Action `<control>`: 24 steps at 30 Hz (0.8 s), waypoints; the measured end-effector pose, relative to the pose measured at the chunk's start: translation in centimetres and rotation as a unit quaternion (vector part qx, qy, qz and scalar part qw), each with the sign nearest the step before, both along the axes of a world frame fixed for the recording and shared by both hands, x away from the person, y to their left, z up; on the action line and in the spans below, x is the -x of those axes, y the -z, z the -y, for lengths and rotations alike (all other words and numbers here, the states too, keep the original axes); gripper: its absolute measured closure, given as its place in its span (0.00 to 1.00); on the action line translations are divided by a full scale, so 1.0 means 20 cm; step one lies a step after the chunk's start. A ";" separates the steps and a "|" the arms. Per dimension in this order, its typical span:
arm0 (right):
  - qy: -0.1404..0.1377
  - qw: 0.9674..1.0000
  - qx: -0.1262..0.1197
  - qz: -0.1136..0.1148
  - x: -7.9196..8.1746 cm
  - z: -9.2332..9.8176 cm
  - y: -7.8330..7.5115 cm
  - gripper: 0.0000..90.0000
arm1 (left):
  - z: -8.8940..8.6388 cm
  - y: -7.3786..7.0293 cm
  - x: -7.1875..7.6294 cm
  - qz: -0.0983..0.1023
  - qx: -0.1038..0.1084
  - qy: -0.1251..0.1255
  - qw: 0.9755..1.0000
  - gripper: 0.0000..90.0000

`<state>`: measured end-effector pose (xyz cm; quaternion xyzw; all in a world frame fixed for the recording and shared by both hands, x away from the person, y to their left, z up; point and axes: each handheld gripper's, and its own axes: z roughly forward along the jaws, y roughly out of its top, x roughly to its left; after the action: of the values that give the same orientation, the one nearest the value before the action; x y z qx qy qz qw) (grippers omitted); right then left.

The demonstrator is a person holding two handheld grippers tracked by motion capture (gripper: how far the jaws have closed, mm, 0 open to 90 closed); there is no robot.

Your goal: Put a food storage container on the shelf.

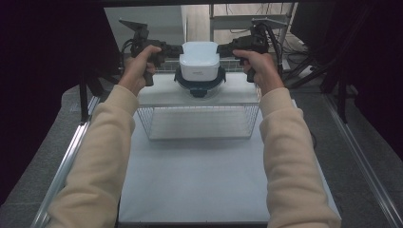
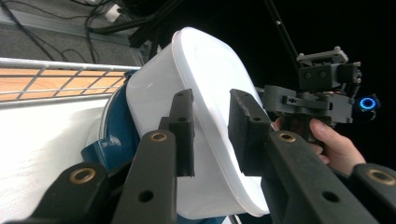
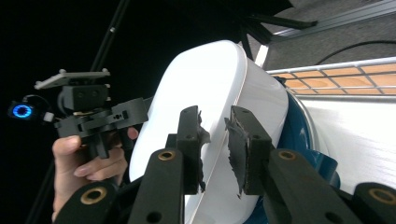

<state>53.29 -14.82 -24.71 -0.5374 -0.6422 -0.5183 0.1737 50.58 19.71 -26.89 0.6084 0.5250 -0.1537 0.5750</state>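
Left claw (image 1: 177, 49) and right claw (image 1: 222, 48) released, flanking white container (image 1: 199, 59), jaws apart.

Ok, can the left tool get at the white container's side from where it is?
Probably yes. The left tool sits right against the white container, jaws apart, nothing between them and its wall. The right tool flanks the opposite side, so it isn't in the way.

Overhead view; close opposing side views
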 end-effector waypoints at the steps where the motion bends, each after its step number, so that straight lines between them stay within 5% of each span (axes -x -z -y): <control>1: 0.000 1.000 -0.001 0.002 0.00 0.00 0.00 0.82 | 0.00 0.00 0.00 0.000 0.002 -0.001 1.000 0.80; 4: 0.003 1.000 -0.006 0.005 0.01 0.00 0.01 0.77 | 0.01 0.00 0.01 0.008 -0.002 -0.004 1.000 0.79; 6: 0.010 1.000 -0.002 0.015 0.01 -0.01 0.00 0.62 | 0.02 -0.01 0.02 0.021 -0.014 -0.008 1.000 0.71; 10: 0.019 0.998 0.010 0.064 0.07 0.00 -0.04 0.45 | 0.03 -0.06 0.09 0.066 -0.051 -0.032 0.996 0.53; 15: 0.008 0.993 0.028 0.114 0.16 0.03 -0.09 0.39 | 0.01 -0.11 0.20 0.114 -0.104 -0.058 0.986 0.39; 18: -0.003 0.988 0.056 0.142 0.23 0.05 -0.10 0.37 | 0.00 -0.11 0.29 0.132 -0.115 -0.063 0.983 0.36; 21: -0.014 0.980 0.085 0.181 0.32 0.09 -0.09 0.36 | -0.01 -0.10 0.38 0.150 -0.147 -0.067 0.975 0.32; 24: -0.022 0.975 0.097 0.198 0.40 0.13 -0.07 0.36 | -0.02 -0.08 0.48 0.169 -0.181 -0.058 0.967 0.31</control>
<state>45.30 -17.36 -23.31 -0.4243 -0.7226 -0.5458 0.0013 40.96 20.10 -25.36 0.6882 0.4738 0.0823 0.5433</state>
